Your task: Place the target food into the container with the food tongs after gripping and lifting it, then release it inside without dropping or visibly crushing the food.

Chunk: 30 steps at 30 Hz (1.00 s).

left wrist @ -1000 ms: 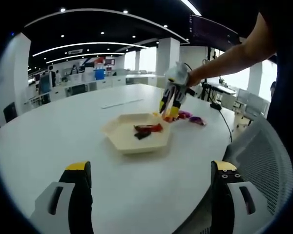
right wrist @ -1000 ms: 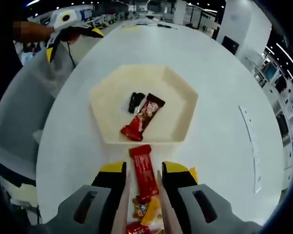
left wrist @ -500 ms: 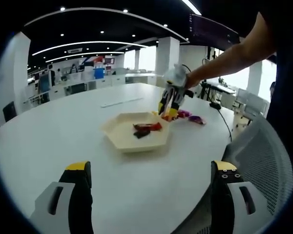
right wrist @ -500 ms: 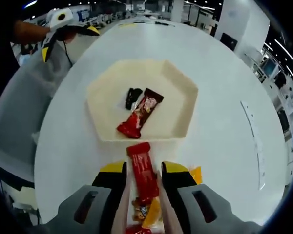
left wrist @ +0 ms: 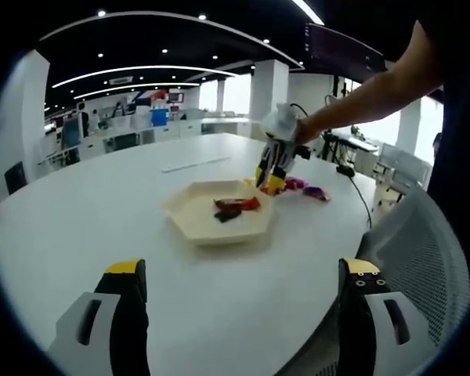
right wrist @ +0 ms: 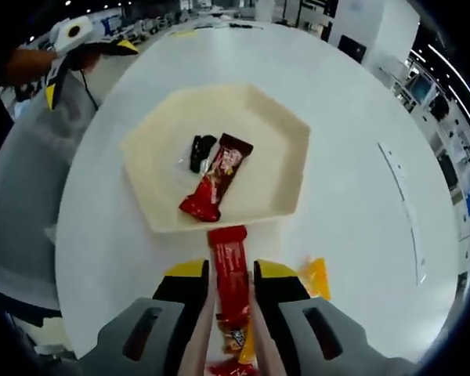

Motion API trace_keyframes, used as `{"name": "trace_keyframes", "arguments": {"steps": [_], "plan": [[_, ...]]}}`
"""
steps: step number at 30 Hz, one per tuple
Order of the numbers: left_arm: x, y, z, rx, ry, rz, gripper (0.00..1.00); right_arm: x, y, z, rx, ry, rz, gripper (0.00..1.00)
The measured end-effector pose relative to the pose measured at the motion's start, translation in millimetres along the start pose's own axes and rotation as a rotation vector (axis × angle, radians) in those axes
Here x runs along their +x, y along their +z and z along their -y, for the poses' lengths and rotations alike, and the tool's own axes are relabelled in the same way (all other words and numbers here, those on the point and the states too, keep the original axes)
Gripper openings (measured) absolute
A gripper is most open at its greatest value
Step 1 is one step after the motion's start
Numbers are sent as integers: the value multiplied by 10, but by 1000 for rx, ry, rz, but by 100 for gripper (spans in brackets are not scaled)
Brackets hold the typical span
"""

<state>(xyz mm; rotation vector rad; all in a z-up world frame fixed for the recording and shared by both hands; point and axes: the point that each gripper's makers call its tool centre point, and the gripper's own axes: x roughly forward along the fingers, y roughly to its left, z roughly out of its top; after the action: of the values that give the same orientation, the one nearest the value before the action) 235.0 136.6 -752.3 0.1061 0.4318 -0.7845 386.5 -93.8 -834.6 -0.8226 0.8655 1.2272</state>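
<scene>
A cream hexagonal tray (right wrist: 286, 133) sits on the white round table and holds a red snack bar (right wrist: 216, 176) and a small black piece (right wrist: 197, 153). My right gripper (right wrist: 231, 270) is shut on beige food tongs (right wrist: 197, 345). The tongs pinch a second red snack bar (right wrist: 229, 254), whose far end is at the tray's near rim. In the left gripper view the tray (left wrist: 189, 221) lies mid-table, with the right gripper (left wrist: 272, 166) in a person's hand at its far edge. My left gripper (left wrist: 243, 294) stands wide open over the near table, holding nothing.
Loose snack packets (left wrist: 307, 189) lie on the table beyond the tray, and an orange one (right wrist: 317, 278) beside my right jaw. A grey mesh chair (left wrist: 423, 251) stands at the table's edge. A paper strip (right wrist: 399, 211) lies farther off. The left gripper (right wrist: 82, 51) shows at the upper left.
The right gripper has edged toward the tray with the red bar, so the bar's tip now reaches the near rim. The left gripper has stayed put.
</scene>
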Motion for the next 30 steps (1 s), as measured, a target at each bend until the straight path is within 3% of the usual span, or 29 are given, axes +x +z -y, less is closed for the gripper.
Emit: {"name": "trace_keyframes", "arguments": {"steps": [16, 21, 23, 30], "plan": [[3, 5, -5, 4, 5, 3, 99, -14, -31, 38, 87, -47, 9, 22], [-3, 5, -8, 7, 8, 4, 99, -37, -26, 107, 236, -69, 63, 22], [-4, 3, -9, 7, 9, 1, 98, -39, -27, 121, 285, -77, 55, 22], [-3, 5, -9, 10, 11, -1, 98, -65, -73, 80, 227, -79, 18, 22]]}}
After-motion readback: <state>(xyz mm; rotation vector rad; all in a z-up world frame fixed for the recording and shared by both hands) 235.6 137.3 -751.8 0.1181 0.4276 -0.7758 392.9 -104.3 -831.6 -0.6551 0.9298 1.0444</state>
